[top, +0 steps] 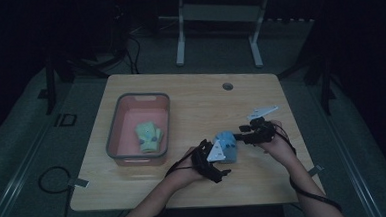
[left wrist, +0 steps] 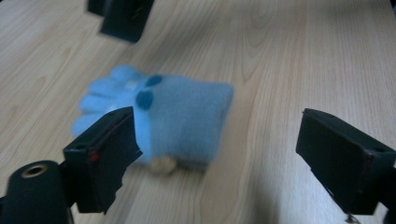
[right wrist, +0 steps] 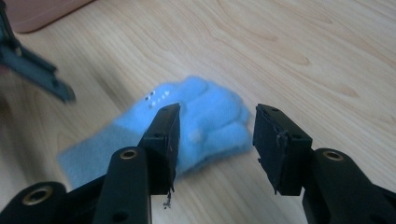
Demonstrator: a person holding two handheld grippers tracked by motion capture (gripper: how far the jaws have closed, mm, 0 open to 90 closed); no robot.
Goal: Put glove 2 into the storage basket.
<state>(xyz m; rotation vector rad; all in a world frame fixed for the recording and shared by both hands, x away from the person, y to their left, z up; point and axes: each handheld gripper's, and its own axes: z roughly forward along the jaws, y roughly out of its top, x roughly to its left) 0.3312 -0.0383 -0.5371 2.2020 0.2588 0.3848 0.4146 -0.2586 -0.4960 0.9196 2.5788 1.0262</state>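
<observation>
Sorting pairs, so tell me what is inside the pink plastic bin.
Inside the pink plastic bin, a pale green knitted glove with dark dots lies flat on the bottom. Whatever is under that glove is covered.

Right tool hovers parted over blue glove lying on wooden table; nothing gripped.

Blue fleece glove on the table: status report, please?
Both hand-held grippers open. Blue fleece glove flat on wooden table, ungripped. Nothing in the way.
</observation>
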